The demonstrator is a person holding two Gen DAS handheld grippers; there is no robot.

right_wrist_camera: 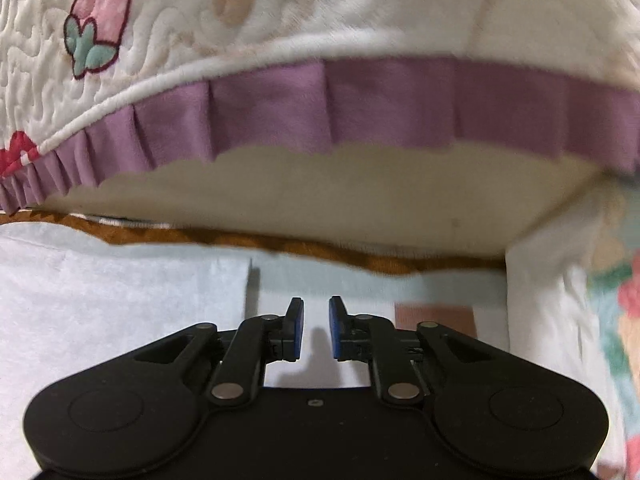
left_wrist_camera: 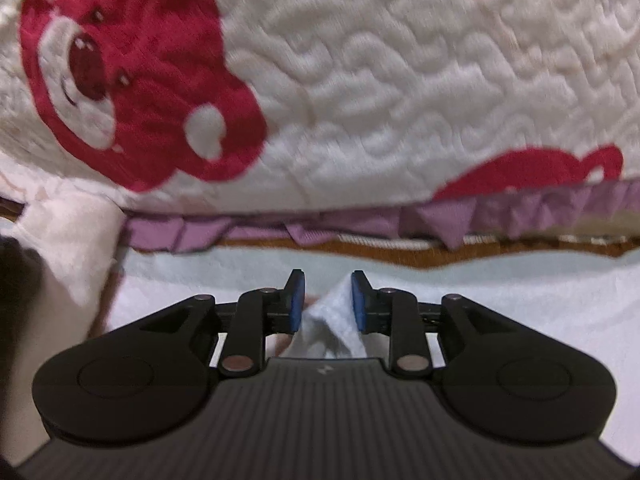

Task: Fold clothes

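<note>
White cloth (left_wrist_camera: 334, 320) pinched between blue pads of left gripper (left_wrist_camera: 327, 300), centre frame. Right gripper (right_wrist_camera: 316, 330) slightly parted, holding nothing. Quilted blanket (right_wrist_camera: 280, 12) across top.

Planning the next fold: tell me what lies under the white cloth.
Under the white cloth, a pale blue sheet edged in brown shows. Anything beneath the cloth's middle is covered.
</note>
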